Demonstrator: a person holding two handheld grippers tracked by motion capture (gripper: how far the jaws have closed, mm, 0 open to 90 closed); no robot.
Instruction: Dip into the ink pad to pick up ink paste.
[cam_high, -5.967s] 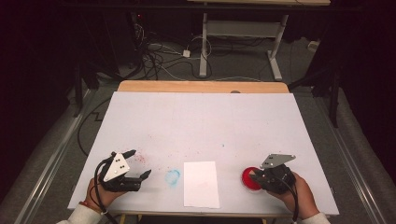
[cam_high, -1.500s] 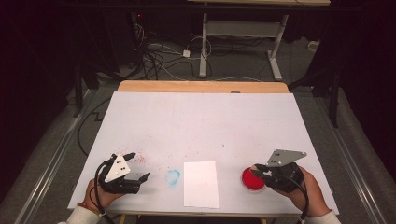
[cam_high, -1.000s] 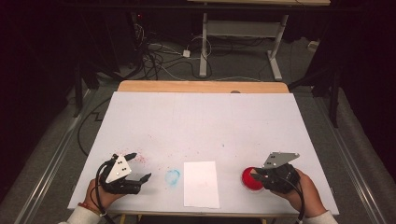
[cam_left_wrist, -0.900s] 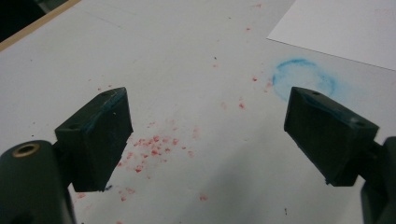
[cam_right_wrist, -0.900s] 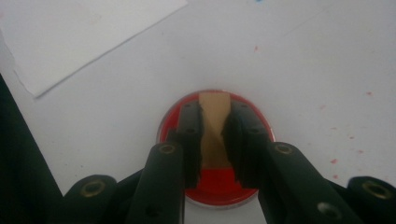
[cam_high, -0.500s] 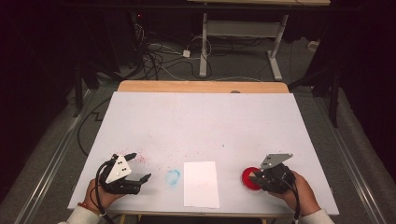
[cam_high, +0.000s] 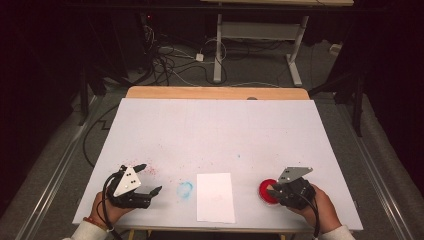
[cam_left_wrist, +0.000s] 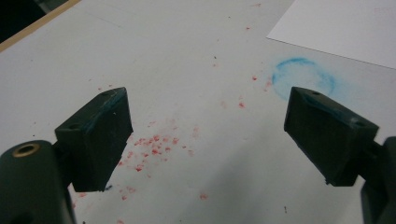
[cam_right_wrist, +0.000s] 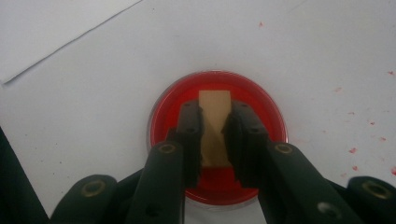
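Red paint fills a shallow round dish (cam_high: 267, 191) near the table's (cam_high: 215, 135) front edge, at about 4 o'clock from the table's middle, and the right gripper (cam_high: 274, 192) reaches over it from the 3 o'clock side. From the high view the dish is half covered by that gripper and the hand behind it, so what the jaws carry cannot be made out there. The right gripper view settles it: the jaws are clenched on a small tan block (cam_right_wrist: 215, 130), upright between the pads, its lower end down in the red dish (cam_right_wrist: 217, 135), roughly at the dish's centre. A white sheet of paper (cam_high: 215, 197) lies at 9 o'clock of the dish, near but apart from it; its corner shows at the 10 o'clock edge of the right gripper view. The left gripper (cam_high: 145, 179) rests low at the table's 7 o'clock corner, released, its jaws spread wide with nothing between them. The left gripper view shows, between those jaws (cam_left_wrist: 205, 135), a scatter of red specks (cam_left_wrist: 154, 144) on the white surface and, at 1 o'clock, a faint blue ring (cam_left_wrist: 302, 78) just short of the paper's edge (cam_left_wrist: 345, 28). The high view shows that ring (cam_high: 184, 189) as a pale smudge between the left gripper and the paper.
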